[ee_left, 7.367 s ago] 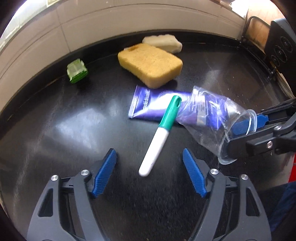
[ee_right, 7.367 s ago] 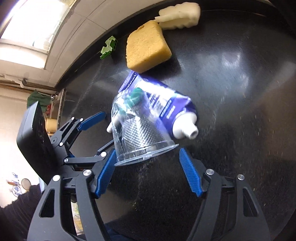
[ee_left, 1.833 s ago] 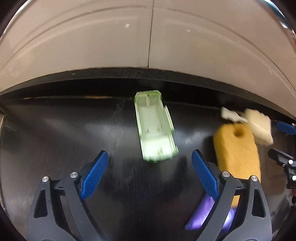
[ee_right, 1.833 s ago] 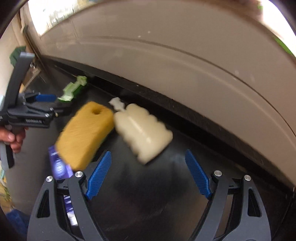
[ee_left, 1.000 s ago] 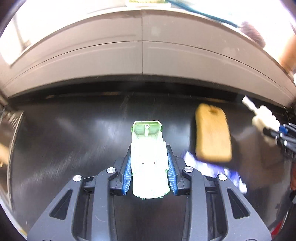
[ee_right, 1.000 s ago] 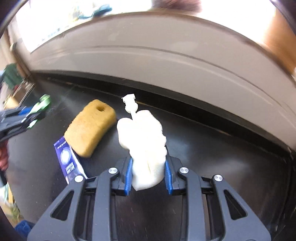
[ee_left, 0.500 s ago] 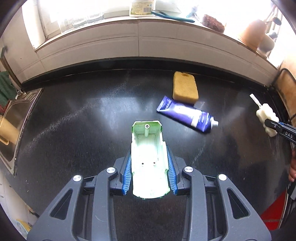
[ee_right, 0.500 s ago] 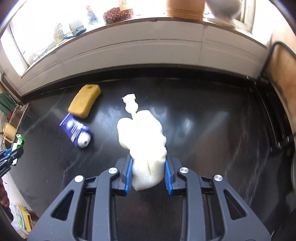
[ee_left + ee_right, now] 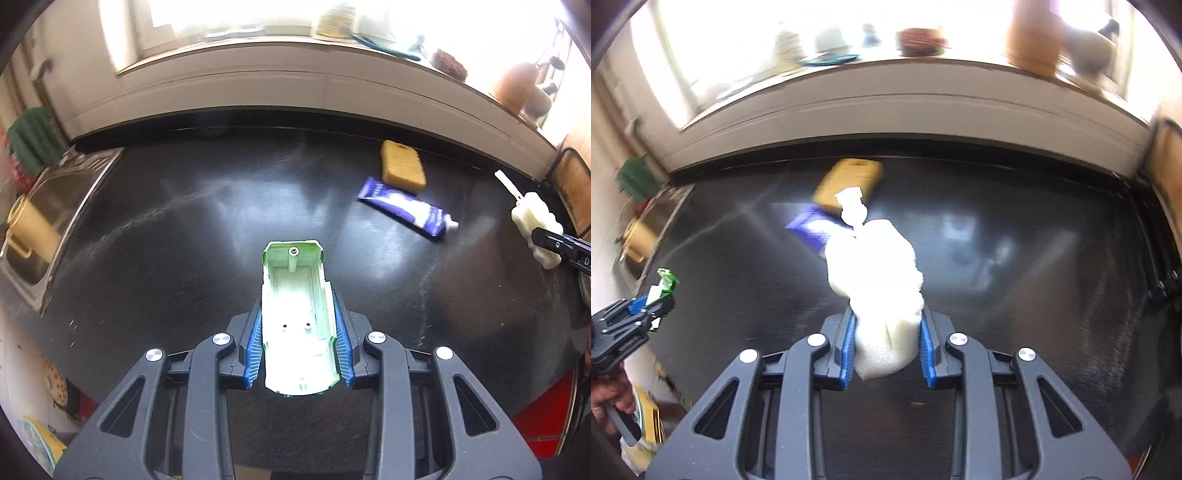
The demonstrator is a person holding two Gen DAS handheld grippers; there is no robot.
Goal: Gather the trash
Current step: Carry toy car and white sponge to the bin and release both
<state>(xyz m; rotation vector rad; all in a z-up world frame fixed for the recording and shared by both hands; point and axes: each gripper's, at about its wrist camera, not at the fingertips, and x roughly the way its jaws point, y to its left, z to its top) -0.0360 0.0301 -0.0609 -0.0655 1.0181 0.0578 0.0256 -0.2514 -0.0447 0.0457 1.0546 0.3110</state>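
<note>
left wrist view: left gripper (image 9: 300, 354) held above the black counter (image 9: 184, 240), jaws clamped on a pale green plastic shell (image 9: 295, 317) (open hollow side faces the camera), blue pads pressing its two long walls
left view, counter: yellow sponge (image 9: 402, 167) near the back edge, purple tube (image 9: 406, 211) lying just in front of it, ends look touching or nearly so
left view, far right: white foam piece (image 9: 535, 229) held off the counter by the other tool, only a dark bit of that tool shows
left view, left edge: steel sink (image 9: 44, 206) with a yellowish cup inside
right wrist view: right gripper (image 9: 888, 341) above the counter, jaws shut tight on the white foam piece (image 9: 877, 291), foam squeezed in at the waist, small white nub sticks out at the far end
right view, background: sponge (image 9: 849, 181) and tube (image 9: 809, 227) blurred behind the foam, can't tell their exact contact here
right view, lower left: left gripper (image 9: 646, 306) with the green shell (image 9: 665, 286), person's hand (image 9: 609, 400) on the handle
bin: not visible in either view, red patch bottom right of left view unclear
risk 1: shell is thin hard plastic gripped only at its rear half, a swing could pivot it out
risk 2: foam is soft, hard squeeze may tear it or let it spring free on release, missing the bin
risk 3: sponge and tube not yet collected, easy to skip
</note>
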